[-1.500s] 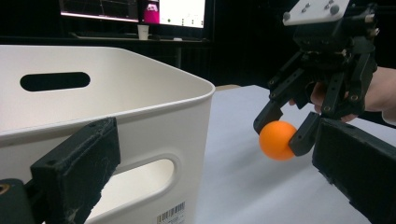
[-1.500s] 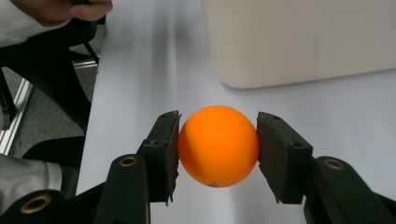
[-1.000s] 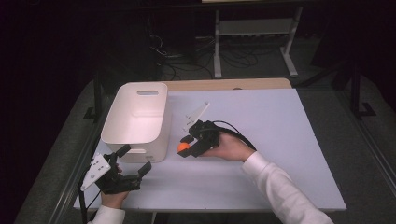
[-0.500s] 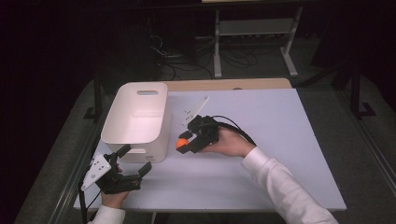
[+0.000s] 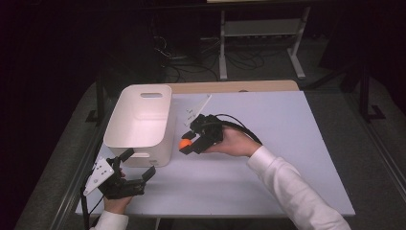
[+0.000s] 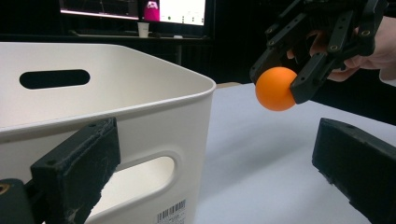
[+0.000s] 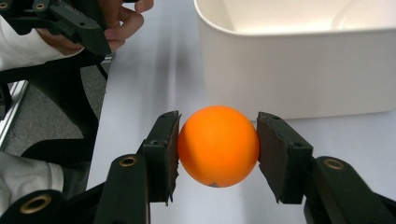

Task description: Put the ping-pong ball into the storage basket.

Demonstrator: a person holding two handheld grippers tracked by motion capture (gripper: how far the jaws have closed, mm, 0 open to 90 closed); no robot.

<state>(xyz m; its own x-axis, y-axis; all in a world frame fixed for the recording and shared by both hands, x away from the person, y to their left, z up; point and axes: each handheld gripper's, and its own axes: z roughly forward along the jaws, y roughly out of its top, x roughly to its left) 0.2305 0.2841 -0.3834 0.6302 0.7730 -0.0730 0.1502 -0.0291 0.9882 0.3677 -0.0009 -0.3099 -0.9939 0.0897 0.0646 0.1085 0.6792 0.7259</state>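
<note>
Left hand-held gripper (image 5: 136,165) low at the table's (image 5: 287,124) front-left corner, jaws spread, empty. White bin (image 5: 141,122) just beyond it, long axis running away from the person; inside floor partly hidden by its walls. Right hand-held gripper (image 5: 187,143) clamped on orange ball (image 5: 184,143), just right of bin, jaws pointing left; ball round, no long axis.

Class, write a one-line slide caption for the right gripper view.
The right claw grips an orange ball above the white table, beside a white bin.
</note>
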